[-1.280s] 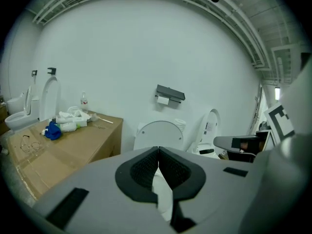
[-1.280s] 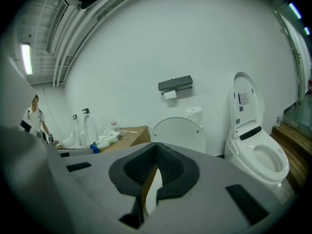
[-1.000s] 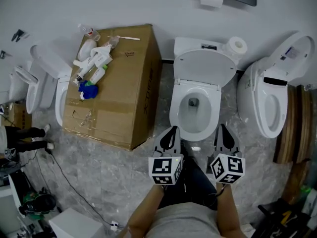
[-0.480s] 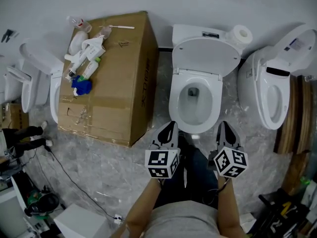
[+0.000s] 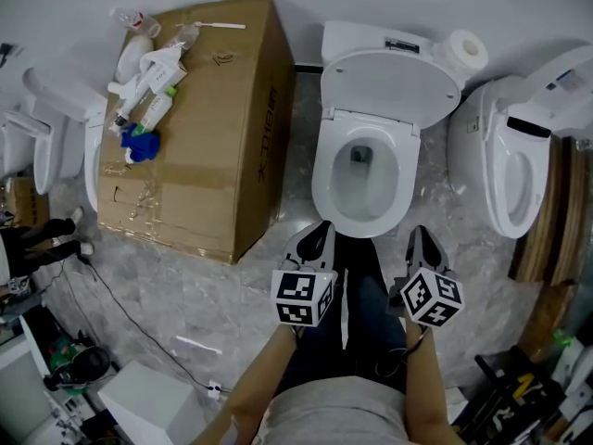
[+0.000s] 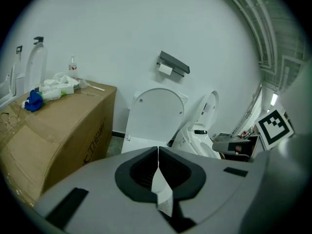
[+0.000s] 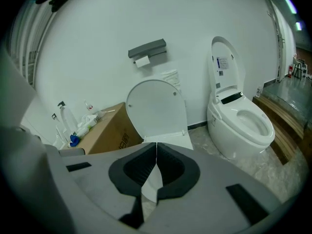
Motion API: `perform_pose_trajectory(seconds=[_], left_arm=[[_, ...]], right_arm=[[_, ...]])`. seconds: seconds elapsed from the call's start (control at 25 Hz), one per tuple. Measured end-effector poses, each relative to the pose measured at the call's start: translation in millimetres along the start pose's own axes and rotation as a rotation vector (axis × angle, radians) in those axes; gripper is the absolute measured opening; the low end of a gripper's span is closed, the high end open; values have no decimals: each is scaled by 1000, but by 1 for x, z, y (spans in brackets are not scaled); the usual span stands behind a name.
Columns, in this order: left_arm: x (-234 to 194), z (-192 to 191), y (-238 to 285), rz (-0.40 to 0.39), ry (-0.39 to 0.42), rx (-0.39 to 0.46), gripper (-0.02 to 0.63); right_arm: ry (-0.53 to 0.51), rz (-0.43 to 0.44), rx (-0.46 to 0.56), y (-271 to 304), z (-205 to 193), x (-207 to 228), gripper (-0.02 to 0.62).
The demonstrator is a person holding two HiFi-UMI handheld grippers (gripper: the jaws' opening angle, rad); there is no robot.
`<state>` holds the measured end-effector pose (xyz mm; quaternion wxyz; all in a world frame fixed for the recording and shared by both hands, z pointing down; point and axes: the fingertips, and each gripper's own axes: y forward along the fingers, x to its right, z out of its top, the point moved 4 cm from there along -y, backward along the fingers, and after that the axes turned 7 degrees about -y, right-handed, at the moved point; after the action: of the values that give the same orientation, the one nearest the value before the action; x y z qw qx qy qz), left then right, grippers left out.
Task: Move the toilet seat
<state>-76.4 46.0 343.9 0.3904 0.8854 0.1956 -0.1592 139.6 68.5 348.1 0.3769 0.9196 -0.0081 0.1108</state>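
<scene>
The white toilet stands in the middle of the head view. Its lid [image 5: 389, 86] is up against the tank, and the seat ring [image 5: 326, 176] lies down around the bowl. My left gripper [image 5: 317, 237] hovers just short of the bowl's front left edge, shut and empty. At the front right my right gripper [image 5: 422, 241] is the same, shut with nothing between the jaws. In the left gripper view the shut left gripper [image 6: 158, 150] points at the raised lid [image 6: 157, 113]. From the right gripper view the lid [image 7: 156, 106] shows beyond the right gripper [image 7: 156, 145].
A large cardboard box [image 5: 199, 128] with bottles and a blue item on top stands left of the toilet. A second toilet [image 5: 519, 165] with its lid up stands to the right, beside wooden planks [image 5: 542, 239]. A paper roll [image 5: 466, 49] sits on the tank. Cables lie on the floor at the left.
The whole scene has slid a little up and left in the head view as the camera moved. Both grippers stay shut in front of the bowl.
</scene>
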Motion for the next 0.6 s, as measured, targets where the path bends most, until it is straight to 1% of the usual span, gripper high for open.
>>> perform_pose_trajectory(seconds=[0.12,0.28,0.44,0.6], left_arm=[[-2,-12,11,9,-30,-33,17],[-7,-29,30,25,-36,-80,17],[-17,-54,51,39,-68,-152,18],[-26,-72,69,64,-81,-190,18]], right_arm=[[7,-3,-35,10,-8,9,17],[20,8,-93,29,-24,22,17],[37,18,-163,48,-49,34,17],[29,14,-224,64,-73,45,17]])
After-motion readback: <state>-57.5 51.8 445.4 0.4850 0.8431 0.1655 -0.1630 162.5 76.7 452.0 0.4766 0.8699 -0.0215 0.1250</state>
